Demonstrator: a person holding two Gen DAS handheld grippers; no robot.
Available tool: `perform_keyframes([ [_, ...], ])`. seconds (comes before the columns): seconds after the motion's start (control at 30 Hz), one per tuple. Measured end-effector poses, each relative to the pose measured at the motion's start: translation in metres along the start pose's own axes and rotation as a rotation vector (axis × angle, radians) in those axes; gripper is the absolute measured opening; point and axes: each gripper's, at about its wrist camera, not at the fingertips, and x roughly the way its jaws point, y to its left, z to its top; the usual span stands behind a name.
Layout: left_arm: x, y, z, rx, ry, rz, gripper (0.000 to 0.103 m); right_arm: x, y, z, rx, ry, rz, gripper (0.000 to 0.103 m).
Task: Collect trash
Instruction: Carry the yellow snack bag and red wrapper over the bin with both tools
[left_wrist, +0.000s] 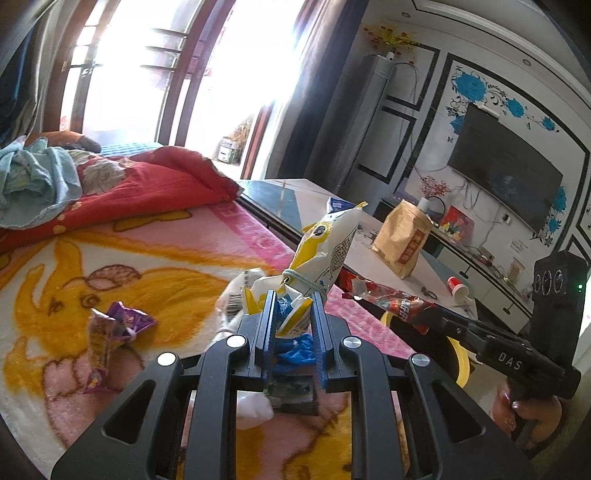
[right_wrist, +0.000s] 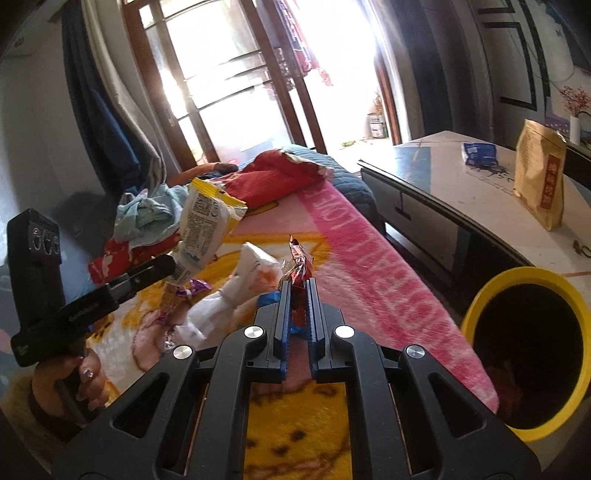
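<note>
Blue-padded left gripper (left_wrist: 293, 314) is clamped on the tied neck of a yellow-white snack bag (left_wrist: 325, 247), bag sticking up past the tips. Right gripper (right_wrist: 298, 299) pinches a red wrapper (right_wrist: 300, 269) btwn closed jaws. Purple wrapper (left_wrist: 114, 325) & white wrapper (right_wrist: 236, 295) lie on the blanket (left_wrist: 155, 251) below. Yellow-rimmed bin (right_wrist: 476, 306) sits just right of the bed.

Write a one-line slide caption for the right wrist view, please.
Right gripper fingers shut on a crumpled red foil snack wrapper above the pink cartoon blanket, beside the yellow-rimmed round trash bin.
</note>
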Motion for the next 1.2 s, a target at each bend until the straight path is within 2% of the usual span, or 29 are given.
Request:
perform_keyframes([
  [0.57,0.022,-0.042,-0.004,0.066,0.033,-0.074,0.017,-0.035,-0.058,-0.001,0.092,-0.055,-0.134,0.004],
  [0.87,0.038,-0.066,-0.012,0.1,0.068,-0.125,0.017,-0.058,-0.09,-0.006,0.114,-0.086,-0.272,0.004],
  [1.2,0.058,-0.102,-0.018,0.164,0.11,-0.194,0.017,-0.081,-0.133,-0.01,0.192,-0.11,-0.374,0.004],
])
